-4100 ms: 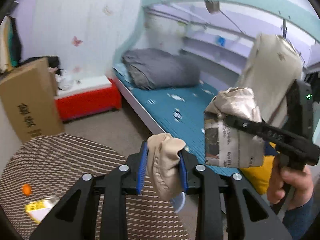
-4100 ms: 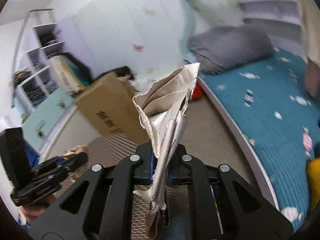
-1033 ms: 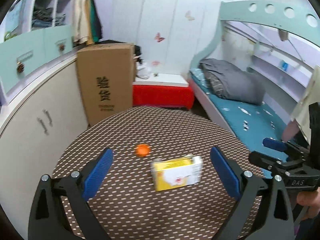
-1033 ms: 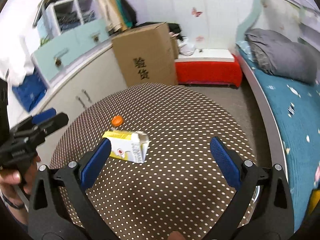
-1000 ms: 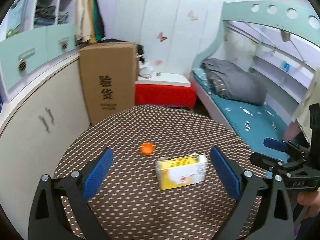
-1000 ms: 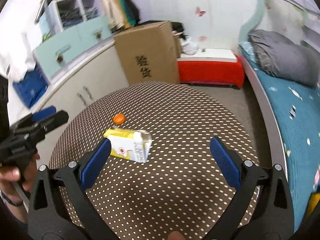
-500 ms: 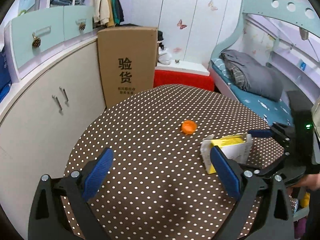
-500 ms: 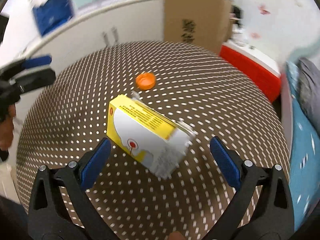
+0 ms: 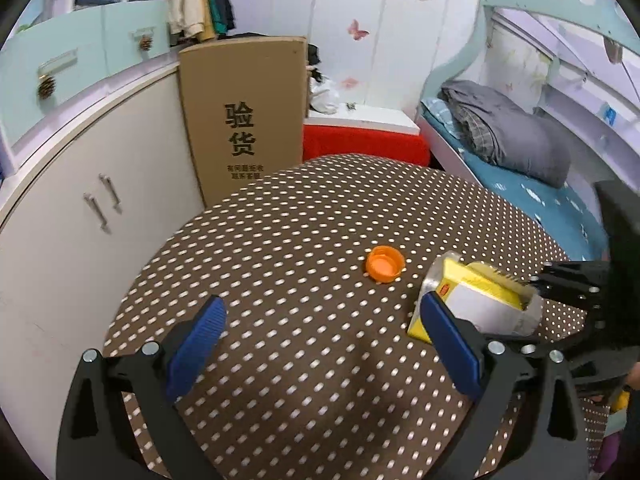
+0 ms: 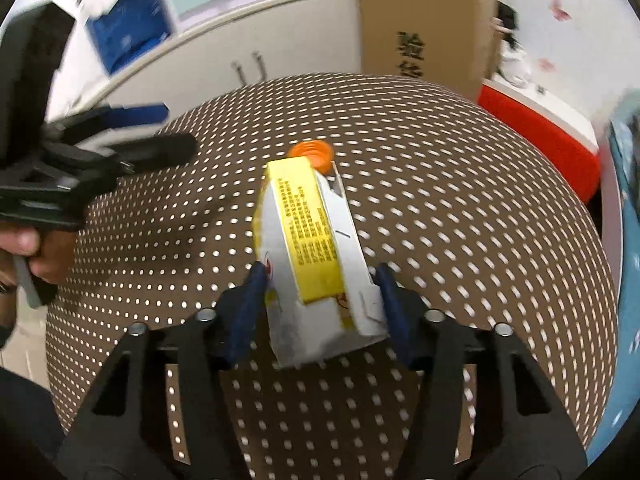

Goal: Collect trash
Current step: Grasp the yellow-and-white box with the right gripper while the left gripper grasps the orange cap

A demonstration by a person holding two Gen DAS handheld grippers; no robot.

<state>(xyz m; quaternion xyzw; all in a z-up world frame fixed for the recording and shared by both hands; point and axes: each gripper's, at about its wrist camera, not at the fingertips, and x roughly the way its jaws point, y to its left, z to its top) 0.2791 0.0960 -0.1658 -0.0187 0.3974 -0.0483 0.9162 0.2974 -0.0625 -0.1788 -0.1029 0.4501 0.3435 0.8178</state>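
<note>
Round tables with brown white-dotted cloth [image 9: 280, 240]: one
Yellow-and-white flattened paper cartons [image 10: 316, 248]: one, lying on the table
Orange plastic bottle caps [image 9: 385, 263]: one, just beside the carton
Black two-finger grippers with blue pads: two, left gripper [image 9: 324, 340] and right gripper [image 10: 320, 304]
Tall brown cardboard boxes with black printed characters [image 9: 244, 120]: one
Red low chests with white tops [image 9: 364, 140]: one
Folded grey quilts [image 9: 508, 136]: one
</note>
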